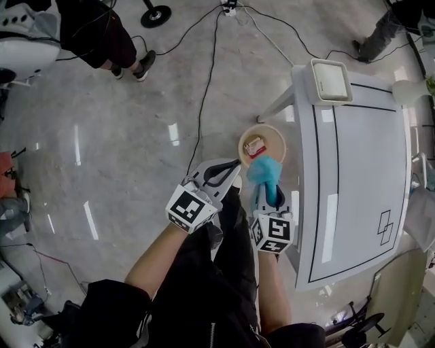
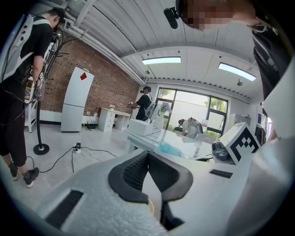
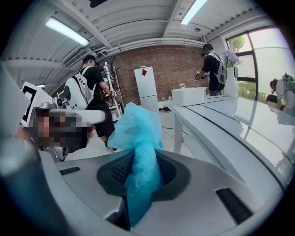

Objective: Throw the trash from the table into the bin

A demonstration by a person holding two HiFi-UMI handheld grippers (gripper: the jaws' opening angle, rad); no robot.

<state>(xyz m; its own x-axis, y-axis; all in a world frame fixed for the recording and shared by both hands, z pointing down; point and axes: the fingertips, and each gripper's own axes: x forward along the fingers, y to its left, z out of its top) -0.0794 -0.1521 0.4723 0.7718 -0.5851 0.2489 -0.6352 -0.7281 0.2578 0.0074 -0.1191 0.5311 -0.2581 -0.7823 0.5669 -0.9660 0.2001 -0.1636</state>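
Note:
A round tan bin (image 1: 272, 136) stands on the floor by the white table's (image 1: 360, 170) left edge, with a red and white scrap (image 1: 254, 146) inside. My right gripper (image 1: 270, 190) is shut on a crumpled blue tissue (image 1: 264, 170), which hangs at the bin's near rim. In the right gripper view the blue tissue (image 3: 138, 147) sticks up between the pads of the right gripper (image 3: 140, 173). Left of the bin, my left gripper (image 1: 233, 165) is shut with nothing in it. In the left gripper view the left gripper's (image 2: 148, 159) pads meet, and the blue tissue (image 2: 169, 149) shows beyond.
A white box (image 1: 331, 80) sits on the table's far corner. Black cables (image 1: 204, 88) run across the grey floor beyond the bin. A person (image 1: 109, 41) stands at the far left, next to a round stand base (image 1: 155, 15). My own legs (image 1: 224, 272) are below the grippers.

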